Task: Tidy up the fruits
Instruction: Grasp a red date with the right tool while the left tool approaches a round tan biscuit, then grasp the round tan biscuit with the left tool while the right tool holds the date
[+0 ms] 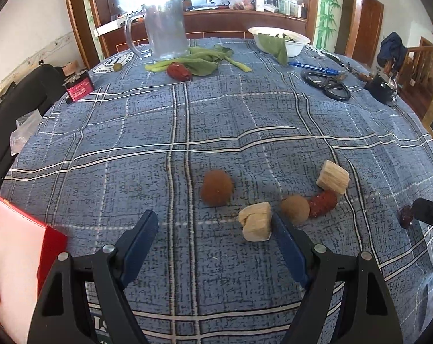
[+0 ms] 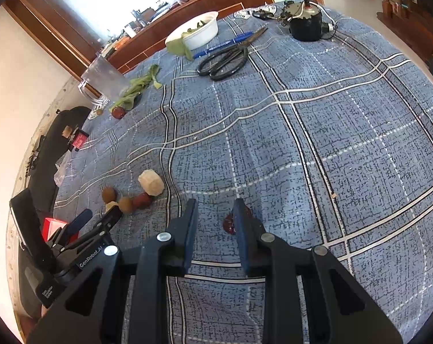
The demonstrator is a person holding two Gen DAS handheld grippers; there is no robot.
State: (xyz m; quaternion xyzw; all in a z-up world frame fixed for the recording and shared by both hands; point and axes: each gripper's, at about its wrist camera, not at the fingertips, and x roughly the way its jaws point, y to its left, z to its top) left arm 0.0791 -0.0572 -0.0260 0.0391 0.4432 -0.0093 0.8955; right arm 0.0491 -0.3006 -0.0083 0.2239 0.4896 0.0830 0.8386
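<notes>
On the blue plaid tablecloth lie two brown round fruits (image 1: pixel 217 187) (image 1: pixel 295 208), two pale cut chunks (image 1: pixel 256 225) (image 1: pixel 332 176) and a red date (image 1: pixel 323 203). My left gripper (image 1: pixel 213 222) is open and empty just in front of them; its right finger touches the near pale chunk. A dark red date (image 2: pixel 230 223) lies beside my right gripper (image 2: pixel 215 209), partly hidden behind its right finger. The right gripper is open and empty. The same group shows in the right wrist view (image 2: pixel 130 197). Another red date (image 1: pixel 178 71) lies far back by green leaves.
A glass pitcher (image 1: pixel 166 31), green leaves (image 1: pixel 205 60), a white bowl (image 1: pixel 282 40), scissors (image 1: pixel 328 84), a blue pen (image 1: pixel 313 67) and a black device (image 2: pixel 305 25) stand at the far side. A red and white box (image 1: pixel 13 258) is at my near left. A pink box (image 1: pixel 78 89) sits at the left edge.
</notes>
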